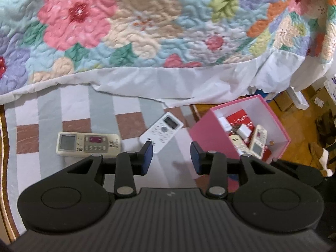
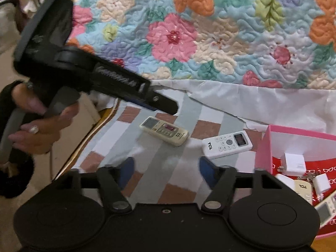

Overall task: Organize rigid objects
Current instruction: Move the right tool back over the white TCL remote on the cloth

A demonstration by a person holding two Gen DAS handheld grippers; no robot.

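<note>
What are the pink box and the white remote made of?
Pink box: likely matte cardboard, going by its thin straight walls, white inside, and lack of gloss. White remote: smooth moulded plastic by its look, with rounded edges, a slight sheen, raised buttons and a small dark screen.

Remotes point(image 1: 89, 144) left of box point(image 1: 212, 135)

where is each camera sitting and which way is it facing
Left wrist: on the left gripper, angled down at the striped cloth; its open, empty jaws show.
Right wrist: on the right gripper, angled down; own open jaws, the left gripper and the hand holding it show.
Shared: beige remote, white remote, pink box, floral quilt.
</note>
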